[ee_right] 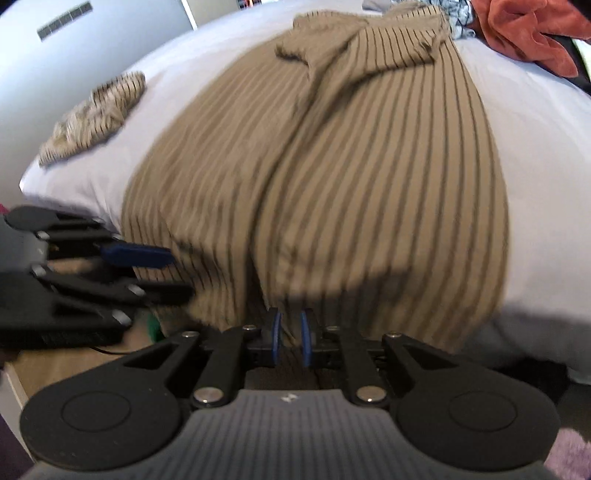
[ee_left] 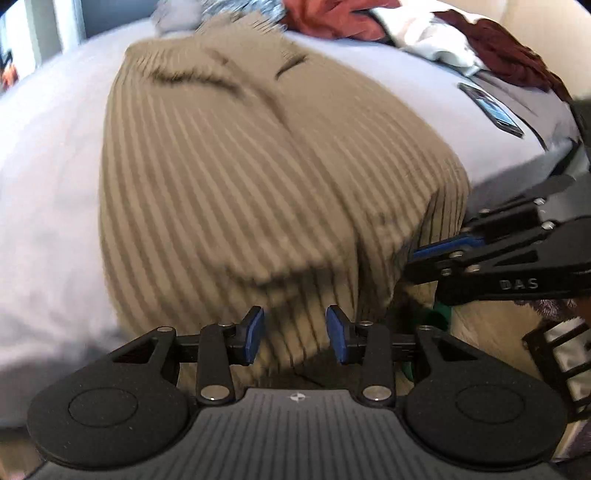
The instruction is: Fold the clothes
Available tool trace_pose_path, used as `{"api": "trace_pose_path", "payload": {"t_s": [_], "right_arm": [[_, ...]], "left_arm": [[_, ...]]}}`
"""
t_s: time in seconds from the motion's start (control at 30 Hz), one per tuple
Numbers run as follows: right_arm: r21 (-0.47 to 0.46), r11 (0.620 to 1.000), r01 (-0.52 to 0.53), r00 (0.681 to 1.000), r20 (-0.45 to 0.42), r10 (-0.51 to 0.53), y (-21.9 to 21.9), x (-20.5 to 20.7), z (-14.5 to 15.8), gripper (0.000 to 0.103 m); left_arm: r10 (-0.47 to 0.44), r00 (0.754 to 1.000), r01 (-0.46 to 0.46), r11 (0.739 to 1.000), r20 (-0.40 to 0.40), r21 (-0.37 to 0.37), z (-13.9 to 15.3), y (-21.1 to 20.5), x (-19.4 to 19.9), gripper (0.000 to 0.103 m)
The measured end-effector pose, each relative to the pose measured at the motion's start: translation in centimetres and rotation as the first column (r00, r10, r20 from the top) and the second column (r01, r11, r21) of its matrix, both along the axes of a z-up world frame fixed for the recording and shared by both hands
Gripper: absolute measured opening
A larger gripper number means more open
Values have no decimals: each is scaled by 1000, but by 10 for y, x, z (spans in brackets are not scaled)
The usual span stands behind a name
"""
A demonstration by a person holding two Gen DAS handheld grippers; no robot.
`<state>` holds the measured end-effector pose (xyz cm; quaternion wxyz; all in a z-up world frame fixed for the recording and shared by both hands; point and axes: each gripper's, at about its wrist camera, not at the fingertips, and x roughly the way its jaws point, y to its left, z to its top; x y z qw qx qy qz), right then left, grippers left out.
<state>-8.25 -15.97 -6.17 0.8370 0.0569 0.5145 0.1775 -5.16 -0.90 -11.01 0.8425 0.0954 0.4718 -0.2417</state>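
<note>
A bed with a pale lavender sheet (ee_left: 48, 177) fills most of the view in soft daylight. Light wooden flooring (ee_right: 70, 363) shows beside the bed. A white panel with a small vent (ee_right: 64, 20) stands behind it.

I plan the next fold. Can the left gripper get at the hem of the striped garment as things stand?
Probably yes: the left gripper is open just over the striped garment, whose near hem lies between its fingers, nothing covering it.

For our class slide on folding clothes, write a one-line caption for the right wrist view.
Right gripper at the near edge of a tan striped garment on a white bed, left gripper alongside.
</note>
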Motion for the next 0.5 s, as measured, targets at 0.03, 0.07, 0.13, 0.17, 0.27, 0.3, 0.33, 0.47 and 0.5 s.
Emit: {"api": "trace_pose_path", "payload": {"t_s": [0.03, 0.07, 0.13, 0.17, 0.27, 0.3, 0.33, 0.47, 0.5], "right_arm": [[-8, 1000, 0, 1000, -6, 0, -2, -4, -1, 23], [-16, 1000, -1, 1000, -12, 0, -5, -7, -2, 40], [-21, 1000, 9, 1000, -13, -9, -10, -14, -2, 47], [-24, 1000, 14, 1000, -15, -14, -13, -17, -2, 47], [-37, 999, 39, 998, -37, -41, -23, -22, -6, 50], [-41, 998, 50, 998, -43, -52, -28, -22, -7, 50], [-45, 997, 60, 997, -48, -62, -32, -22, -8, 51], [-71, 993, 98, 994, -35, -100, -49, -23, -13, 51], [-86, 991, 103, 994, -26, -106, -51, -23, -14, 51]], "left_arm": [[21, 1000, -21, 1000, -15, -15, 1, 6, -2, 35], [41, 999, -42, 999, -30, -31, 2, 12, -5, 35], [67, 997, -68, 997, -27, -22, 4, 19, -9, 36], [79, 997, -79, 997, -20, -12, 5, 22, -11, 38], [123, 992, -122, 992, -16, 31, 3, 35, -13, 41], [135, 990, -134, 991, -28, 28, 2, 39, -12, 41], [149, 988, -148, 989, -35, 19, 2, 44, -11, 42], [182, 983, -182, 983, -18, -4, 2, 62, -7, 49], [185, 983, -185, 983, -16, 1, 0, 65, -6, 49]]}}
